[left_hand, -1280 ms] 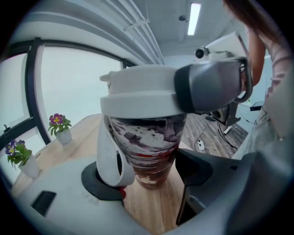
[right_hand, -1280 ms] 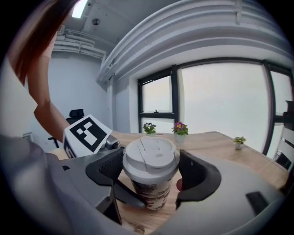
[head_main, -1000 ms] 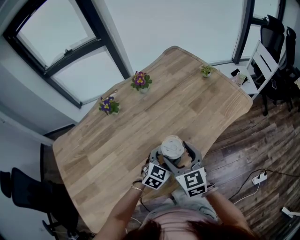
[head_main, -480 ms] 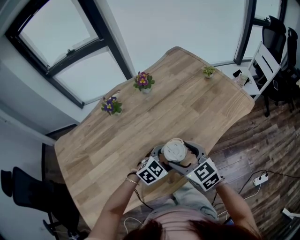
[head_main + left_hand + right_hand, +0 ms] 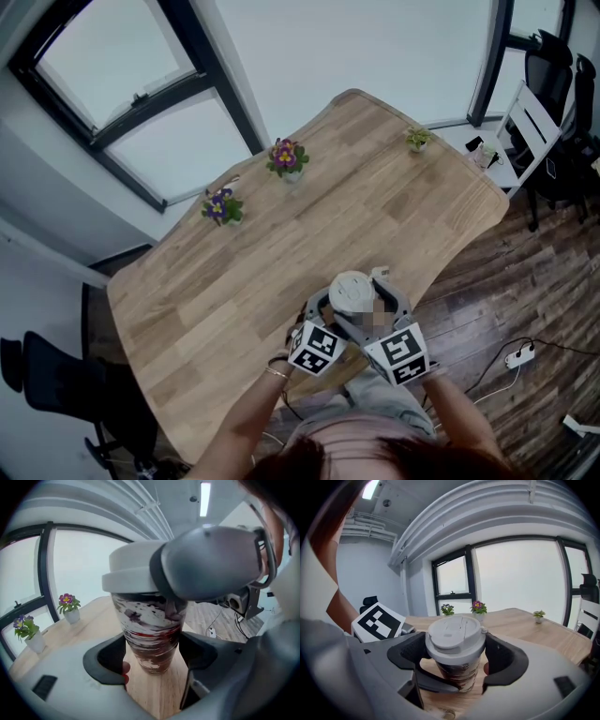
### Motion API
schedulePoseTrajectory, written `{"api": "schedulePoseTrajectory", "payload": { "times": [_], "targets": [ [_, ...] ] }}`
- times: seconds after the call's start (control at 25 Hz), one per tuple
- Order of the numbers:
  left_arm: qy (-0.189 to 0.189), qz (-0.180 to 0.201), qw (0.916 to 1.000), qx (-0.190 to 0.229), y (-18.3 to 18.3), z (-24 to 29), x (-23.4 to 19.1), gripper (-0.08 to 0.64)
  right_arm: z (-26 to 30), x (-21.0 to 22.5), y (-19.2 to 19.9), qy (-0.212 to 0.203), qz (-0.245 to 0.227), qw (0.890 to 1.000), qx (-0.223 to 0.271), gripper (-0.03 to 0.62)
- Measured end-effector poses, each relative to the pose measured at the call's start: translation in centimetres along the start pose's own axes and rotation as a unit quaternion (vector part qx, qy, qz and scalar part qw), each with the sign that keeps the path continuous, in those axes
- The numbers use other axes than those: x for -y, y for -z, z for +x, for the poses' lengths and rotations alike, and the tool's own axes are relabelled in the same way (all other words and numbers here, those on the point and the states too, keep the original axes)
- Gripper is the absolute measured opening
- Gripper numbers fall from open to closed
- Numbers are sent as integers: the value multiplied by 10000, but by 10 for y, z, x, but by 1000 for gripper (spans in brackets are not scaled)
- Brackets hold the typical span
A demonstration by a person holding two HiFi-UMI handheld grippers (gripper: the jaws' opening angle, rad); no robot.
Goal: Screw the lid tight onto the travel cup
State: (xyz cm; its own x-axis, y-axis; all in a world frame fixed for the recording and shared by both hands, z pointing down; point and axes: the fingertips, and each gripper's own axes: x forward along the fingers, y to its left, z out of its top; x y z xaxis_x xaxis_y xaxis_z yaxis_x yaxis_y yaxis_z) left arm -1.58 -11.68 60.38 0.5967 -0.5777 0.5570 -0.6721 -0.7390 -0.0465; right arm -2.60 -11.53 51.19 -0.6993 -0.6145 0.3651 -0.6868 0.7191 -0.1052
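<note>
My left gripper (image 5: 152, 656) is clamped low on the travel cup (image 5: 150, 625), and my right gripper (image 5: 456, 649) is closed round its lid (image 5: 454, 634). The cup stands at the wooden table's (image 5: 375, 206) near edge. Beyond the cup are potted plants (image 5: 287, 157) and dark-framed windows (image 5: 122, 103), and right of it is plank floor (image 5: 525, 309)

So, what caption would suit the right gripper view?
Right gripper clasping the grey plastic lid of a patterned travel cup.
</note>
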Motion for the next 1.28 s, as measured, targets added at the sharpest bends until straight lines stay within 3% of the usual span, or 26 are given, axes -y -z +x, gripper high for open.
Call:
{"api": "schedulePoseTrajectory", "payload": {
  "times": [0.28, 0.44, 0.52, 0.96, 1.28],
  "targets": [
    [905, 510, 9944, -204, 2, 0, 3, 345, -13, 7, -3, -388, -716, 9960, -369, 376],
    [1486, 949, 9835, -396, 2, 0, 14, 345, -9, -1, 0, -897, -890, 9908, -493, 376],
    [1596, 1095, 9800, -466, -1, 1, 16, 345, -9, -2, 0, -990, -853, 9903, -465, 374],
    [967, 797, 9906, -543, -3, 7, 13, 347, -11, 6, 0, -345, -611, 9973, -209, 374],
    [617, 579, 9946, -597, -8, 15, 11, 347, -14, 17, 1, -153, -426, 9990, -25, 374]
  ]
}}
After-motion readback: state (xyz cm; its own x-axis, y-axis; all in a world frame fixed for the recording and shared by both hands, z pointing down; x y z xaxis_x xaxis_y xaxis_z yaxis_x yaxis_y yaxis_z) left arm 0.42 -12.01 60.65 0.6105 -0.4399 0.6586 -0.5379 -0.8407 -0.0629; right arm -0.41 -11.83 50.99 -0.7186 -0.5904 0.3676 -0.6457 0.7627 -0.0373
